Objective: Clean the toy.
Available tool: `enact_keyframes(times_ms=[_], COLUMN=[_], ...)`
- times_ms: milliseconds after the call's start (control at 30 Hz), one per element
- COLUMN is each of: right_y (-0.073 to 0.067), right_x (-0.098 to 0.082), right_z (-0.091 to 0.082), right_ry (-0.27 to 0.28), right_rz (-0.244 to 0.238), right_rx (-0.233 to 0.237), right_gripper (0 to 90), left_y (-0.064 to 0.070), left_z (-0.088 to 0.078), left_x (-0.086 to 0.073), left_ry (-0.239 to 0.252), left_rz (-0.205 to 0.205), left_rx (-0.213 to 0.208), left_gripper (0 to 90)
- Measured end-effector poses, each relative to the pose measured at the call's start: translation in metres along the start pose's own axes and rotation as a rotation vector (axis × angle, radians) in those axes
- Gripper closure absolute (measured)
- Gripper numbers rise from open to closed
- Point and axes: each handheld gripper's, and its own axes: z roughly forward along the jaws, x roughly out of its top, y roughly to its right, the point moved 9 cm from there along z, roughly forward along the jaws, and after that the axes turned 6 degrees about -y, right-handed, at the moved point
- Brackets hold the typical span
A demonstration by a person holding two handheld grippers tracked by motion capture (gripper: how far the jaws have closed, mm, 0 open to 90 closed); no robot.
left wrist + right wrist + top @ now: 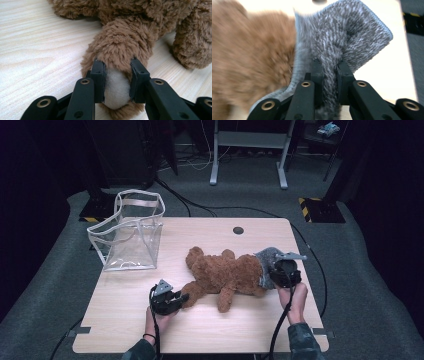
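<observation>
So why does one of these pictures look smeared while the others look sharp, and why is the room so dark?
Right gripper view: the brown teddy bear is smeared and the grey cloth slightly soft, which looks like motion blur. Left gripper view: crisp, with fur and the white paw pad clear between the jaws. High view: the table is lit while the surrounding floor falls into darkness.

Stood on grey carpet [370, 285] in a dim room: a pale wooden counter [125, 320] with a round grommet hole [238, 230]. Behind it, a grey metal desk frame [248, 150], black cables [200, 205] across the floor, yellow-and-black hazard tape [307, 202].
</observation>
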Motion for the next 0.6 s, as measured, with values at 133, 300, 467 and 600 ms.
enact_keyframes(times_ms=[133, 300, 467, 600], right_y=[0.008, 0.022, 0.017, 0.005], right_x=[-0.034, -0.038, -0.011, -0.021], right_z=[0.033, 0.019, -0.010, 0.013], right_ry=[-0.118, -0.097, 0.044, -0.014], right_rz=[0.040, 0.077, 0.060, 0.054], right_rx=[0.000, 0.000, 0.021, 0.045], right_gripper=[79.7, 79.4, 79.3, 79.4], left_y=[0.000, 0.001, 0.001, 0.001], left_z=[0.000, 0.000, 0.000, 0.000], left_x=[0.000, 0.000, 0.000, 0.000], left_ry=[0.000, 0.003, 0.000, 0.006], left_rz=[0.000, -0.011, -0.012, -0.016], left_rx=[-0.001, -0.003, -0.001, -0.003], left_gripper=[69.7, 69.6, 69.6, 69.6])
